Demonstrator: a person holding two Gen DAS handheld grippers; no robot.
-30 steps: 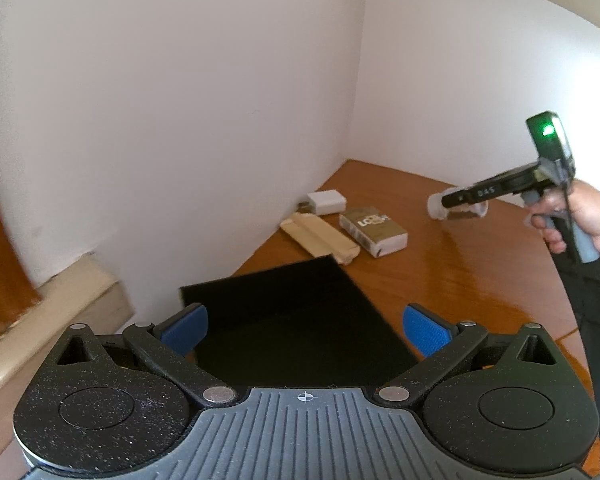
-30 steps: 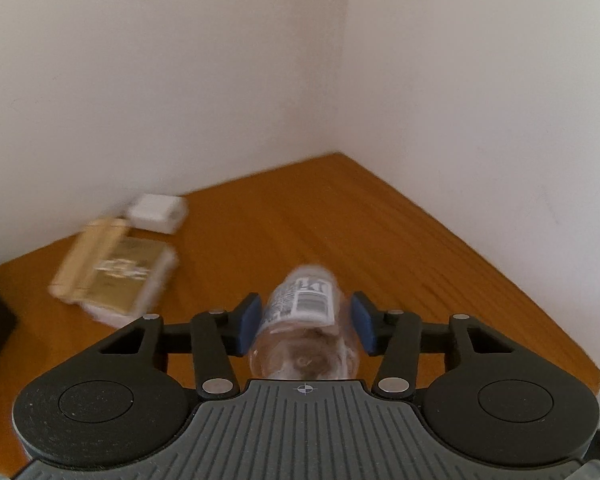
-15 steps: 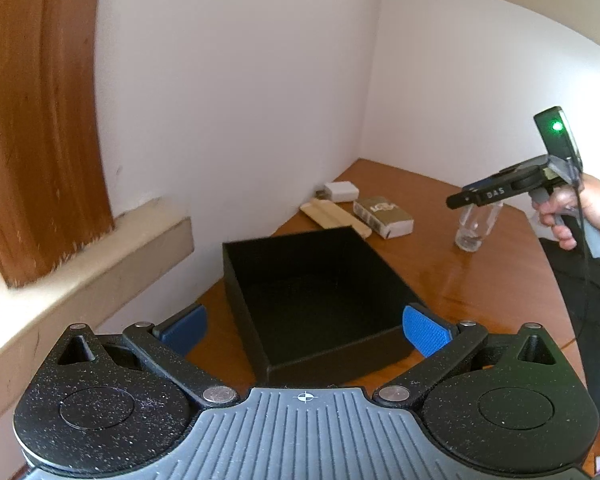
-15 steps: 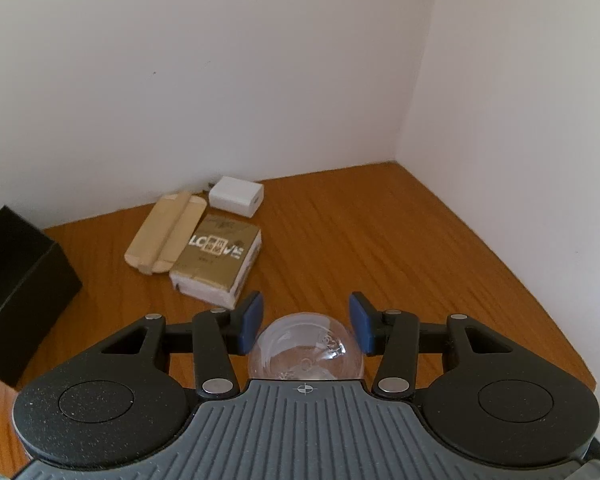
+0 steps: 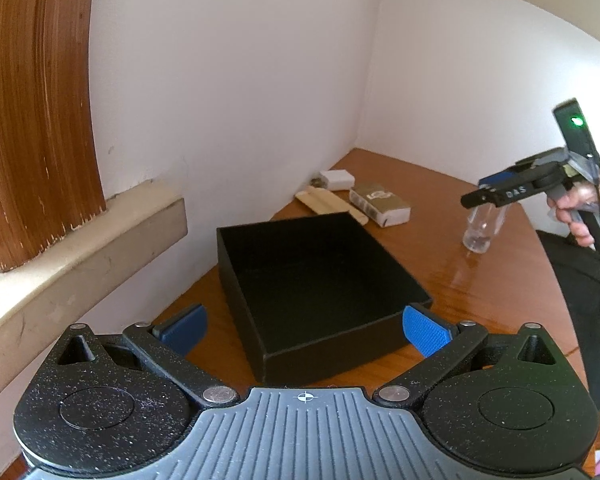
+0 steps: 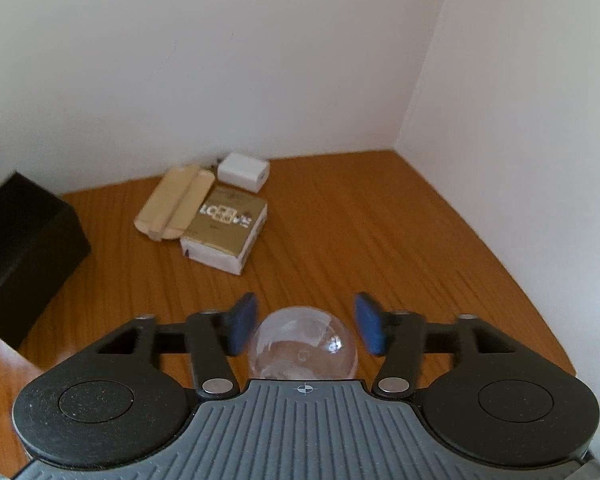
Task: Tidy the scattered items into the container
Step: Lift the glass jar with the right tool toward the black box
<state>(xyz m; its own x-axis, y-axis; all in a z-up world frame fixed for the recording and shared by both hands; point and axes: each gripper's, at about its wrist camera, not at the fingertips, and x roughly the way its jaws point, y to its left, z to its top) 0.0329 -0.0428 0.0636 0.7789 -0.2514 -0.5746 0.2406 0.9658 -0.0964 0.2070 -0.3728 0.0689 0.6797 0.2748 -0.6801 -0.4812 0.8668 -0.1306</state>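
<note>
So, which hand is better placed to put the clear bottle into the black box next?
Right. The right gripper has the clear bottle between its opening jaws, pads now off it, standing on the table. The left gripper is open and empty over the black box, far from the bottle.

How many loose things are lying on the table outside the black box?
4: a white charger by the wall, a tan wooden piece beside a gold packet, and a clear bottle standing between the right gripper's opening jaws.
</note>
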